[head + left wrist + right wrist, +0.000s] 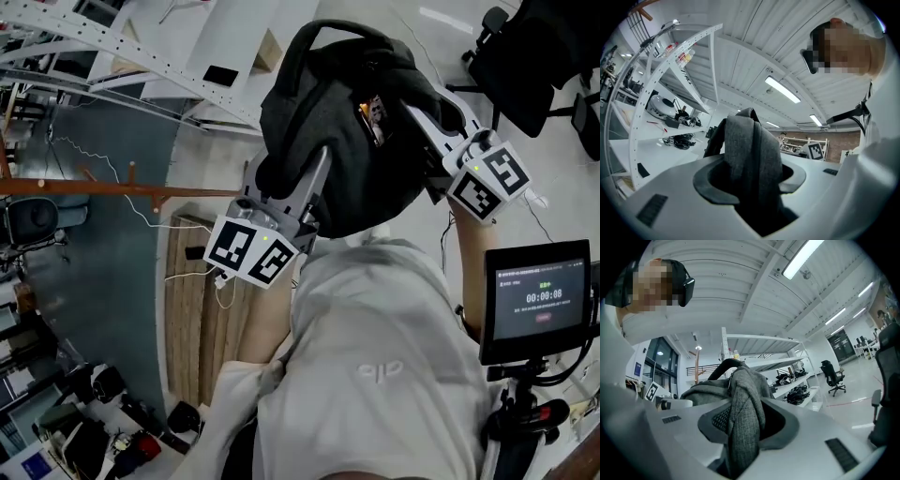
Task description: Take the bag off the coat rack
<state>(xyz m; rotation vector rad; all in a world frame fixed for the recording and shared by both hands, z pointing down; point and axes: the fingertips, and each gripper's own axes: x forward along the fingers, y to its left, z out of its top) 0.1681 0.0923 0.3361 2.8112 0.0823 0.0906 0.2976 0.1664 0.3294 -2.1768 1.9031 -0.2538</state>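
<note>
In the head view a dark grey fabric bag [347,112] hangs in the air in front of me, held from both sides. My left gripper [314,178] is shut on a folded grey strap of the bag [750,154], which runs up between its jaws. On the other side my right gripper [412,117] is shut on a bunch of the bag's grey cloth [743,423]. The fingertips of both are buried in the fabric. The wooden coat rack [122,188] stands apart at the left, with the bag no longer touching it.
White metal shelving [141,56] runs along the top left. A black office chair [530,56] stands at the top right. A small screen on a stand [539,300] sits at my right. A wooden panel [192,309] lies below the rack. My white shirt [375,375] fills the bottom.
</note>
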